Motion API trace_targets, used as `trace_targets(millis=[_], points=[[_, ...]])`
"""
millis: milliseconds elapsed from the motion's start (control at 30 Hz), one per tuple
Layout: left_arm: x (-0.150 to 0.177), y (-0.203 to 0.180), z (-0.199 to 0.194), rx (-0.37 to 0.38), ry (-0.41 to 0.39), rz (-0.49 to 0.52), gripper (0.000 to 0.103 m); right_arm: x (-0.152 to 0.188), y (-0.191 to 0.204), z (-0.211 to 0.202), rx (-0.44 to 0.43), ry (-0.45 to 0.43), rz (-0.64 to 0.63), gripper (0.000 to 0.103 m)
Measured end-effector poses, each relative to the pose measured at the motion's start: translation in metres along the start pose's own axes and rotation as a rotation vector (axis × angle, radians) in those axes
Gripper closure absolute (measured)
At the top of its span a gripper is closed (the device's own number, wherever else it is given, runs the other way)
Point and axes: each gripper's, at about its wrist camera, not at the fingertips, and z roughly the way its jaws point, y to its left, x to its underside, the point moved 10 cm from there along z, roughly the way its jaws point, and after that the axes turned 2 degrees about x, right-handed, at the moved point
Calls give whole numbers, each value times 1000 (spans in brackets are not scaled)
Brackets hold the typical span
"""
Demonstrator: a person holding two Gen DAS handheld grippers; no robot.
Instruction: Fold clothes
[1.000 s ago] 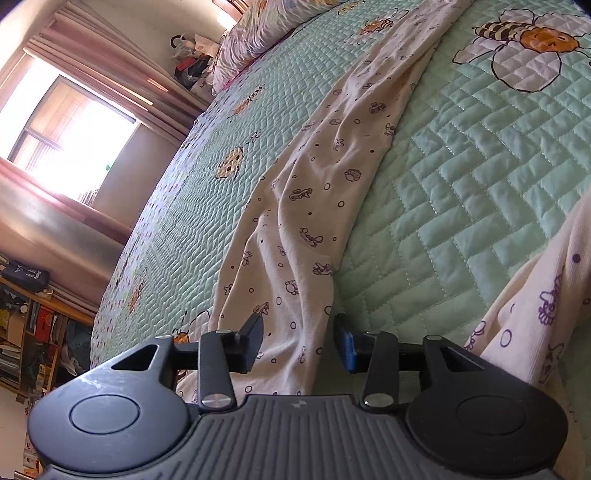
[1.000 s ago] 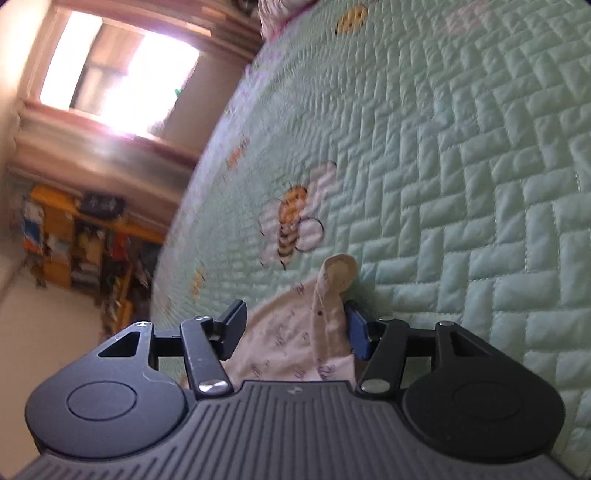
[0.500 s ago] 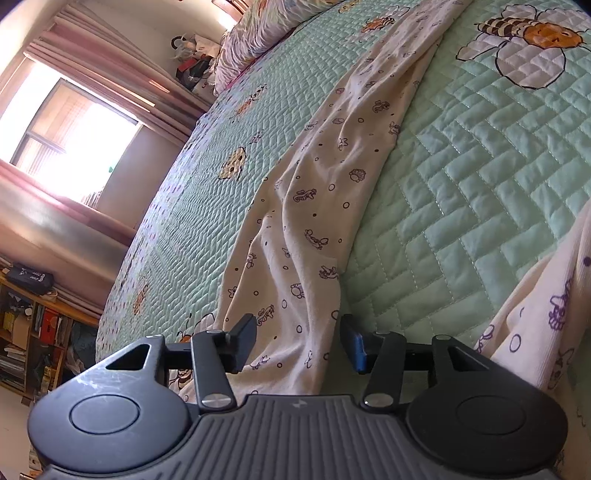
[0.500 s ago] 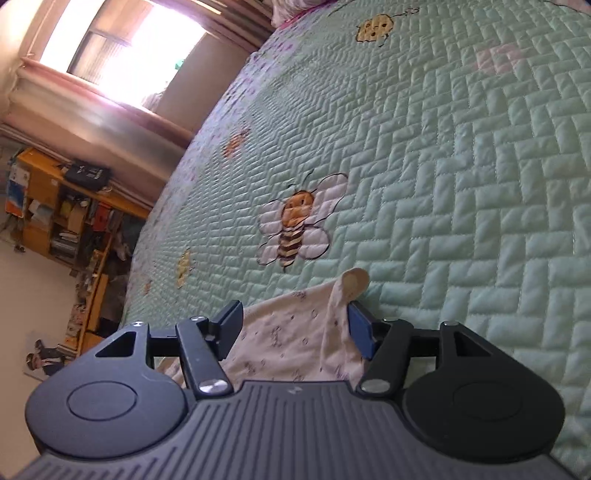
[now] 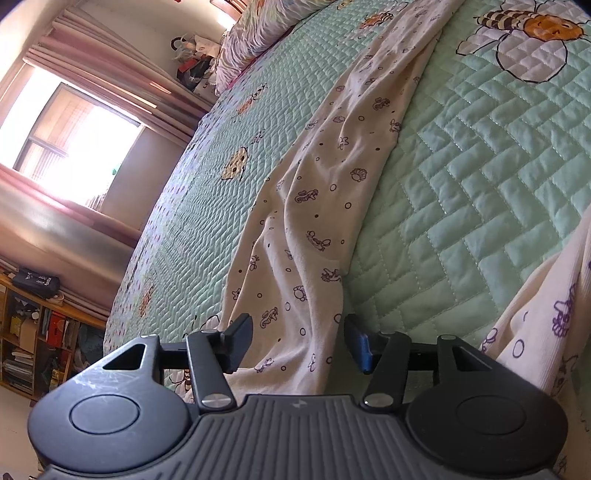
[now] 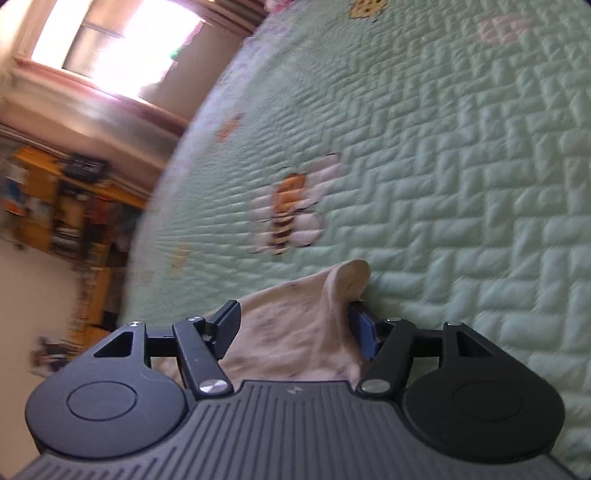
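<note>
A cream garment (image 5: pixel 332 177) printed with small purple figures lies stretched along the green quilted bedspread (image 5: pixel 480 166), running away from me. Its near end passes between the fingers of my left gripper (image 5: pixel 297 332), whose jaws are opening; the pads stand clear of the cloth. Another cream part (image 5: pixel 546 314) lies at the right edge. In the right wrist view, which is blurred, a raised corner of the garment (image 6: pixel 314 306) sits between the fingers of my right gripper (image 6: pixel 293 317). Its jaws are opening too, and the cloth leans against the blue right pad (image 6: pixel 364 328).
Patterned pillows (image 5: pixel 258 33) lie at the far head of the bed. A bright window (image 5: pixel 70 147) with pink curtains fills the left wall. Below it a crowded wooden shelf (image 5: pixel 33 332) stands beside the bed edge. A bee design (image 6: pixel 288 214) marks the bedspread (image 6: pixel 461 147) ahead.
Both pairs of jaws have spread wider around the cloth. The garment end lies looser between the left fingers. The right view has swung slightly and blurred.
</note>
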Motion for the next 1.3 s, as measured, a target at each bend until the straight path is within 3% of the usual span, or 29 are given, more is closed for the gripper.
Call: trace_targets(millis=[200,567,933,1300], points=[[1,1,0,-1,0,-5,41,4,12,1,-6,56,-70,37],[-1,0,3,-16,5,1,39,5,18,-23,-49,4,-50,34],[-6,1,5,-30,21,17,34,19,31,-2,35,43,-142,31],[-6,2,6,-34,23,25,32,3,27,8,3,46,-75,30]])
